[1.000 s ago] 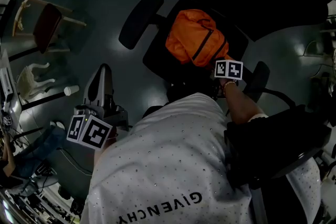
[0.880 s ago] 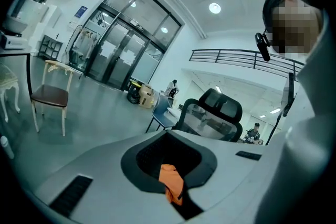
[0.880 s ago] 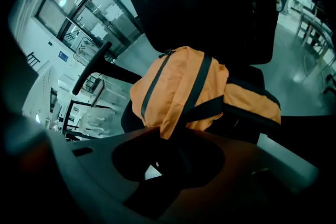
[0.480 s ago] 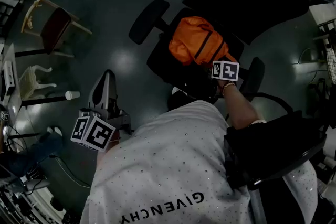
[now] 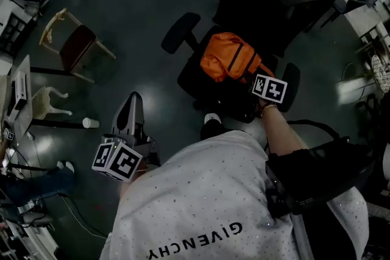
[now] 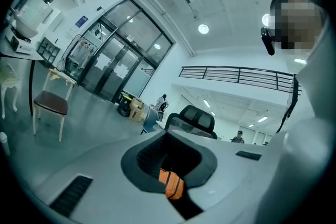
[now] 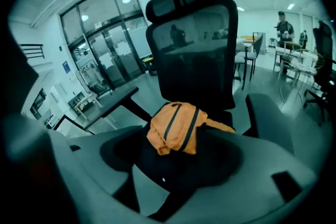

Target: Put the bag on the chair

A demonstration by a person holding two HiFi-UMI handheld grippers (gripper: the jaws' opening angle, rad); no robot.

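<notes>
The orange bag (image 5: pixel 231 59) with black straps lies on the seat of a black office chair (image 5: pixel 194 83), in front of its mesh backrest (image 7: pixel 194 50). My right gripper (image 7: pixel 176 152) hangs above the seat's front and points down at the bag (image 7: pixel 176 127). Its jaws are open and have just been closing a little, with nothing between them. Its marker cube (image 5: pixel 270 87) sits by the bag's right end. My left gripper (image 5: pixel 133 99) is out to the left over the floor, held level and shut. The bag (image 6: pixel 170 182) shows beyond its jaws.
A wooden chair with a dark red seat (image 5: pixel 76 45) and a small white chair (image 5: pixel 49 100) stand at the left, with a paper cup (image 5: pixel 90 123) on the floor. Another black chair (image 5: pixel 323 173) is close at my right. A person (image 7: pixel 283 23) stands far off.
The right gripper has drawn back and up from the bag, which stays on the seat. The left gripper has shifted across the floor side and risen a little.
</notes>
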